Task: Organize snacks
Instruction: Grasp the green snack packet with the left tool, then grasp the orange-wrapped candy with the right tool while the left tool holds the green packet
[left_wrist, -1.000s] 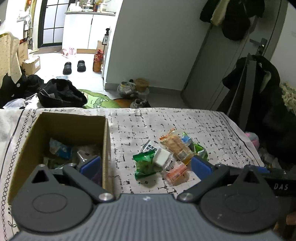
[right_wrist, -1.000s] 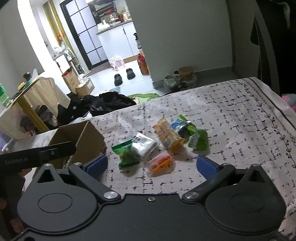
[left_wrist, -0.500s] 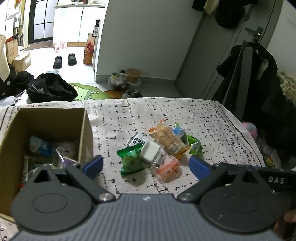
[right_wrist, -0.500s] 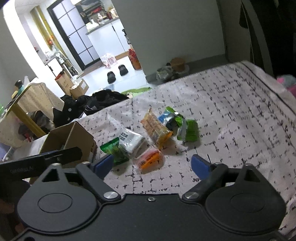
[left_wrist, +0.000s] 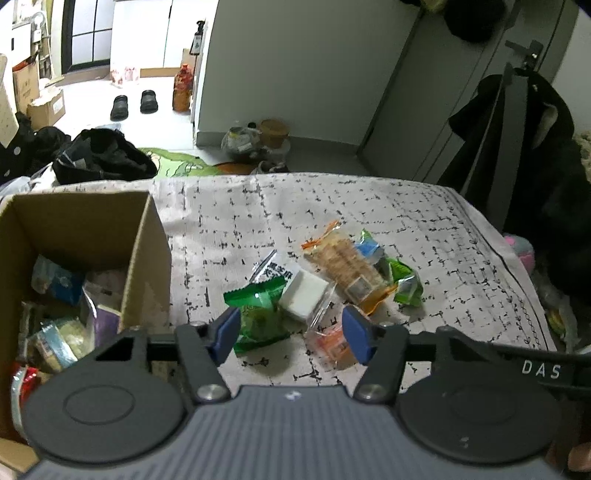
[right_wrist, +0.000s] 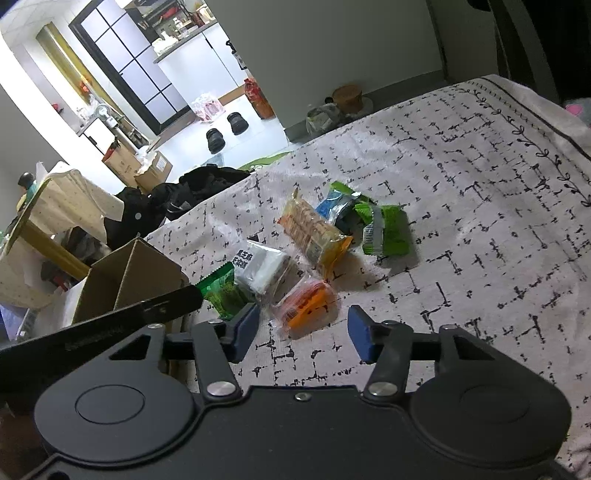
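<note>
orange packet (left_wrist: 334, 341) – half hidden by jaws

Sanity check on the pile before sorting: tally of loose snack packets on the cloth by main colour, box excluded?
Green: 2, green packet near box, green packet at far end
White: 1, white packet
Orange: 2, small orange packet, long cracker packet
Blue: 1, blue packet
Total: 6

A patterned tablecloth (left_wrist: 332, 206) covers the table. On the floor beyond it, at eleven o'clock, a pair of black slippers (left_wrist: 133, 104) sits near an orange bottle (left_wrist: 182, 88). A black bag (left_wrist: 99, 157) lies at ten o'clock. Dark coats (left_wrist: 517, 122) hang at two o'clock.
</note>
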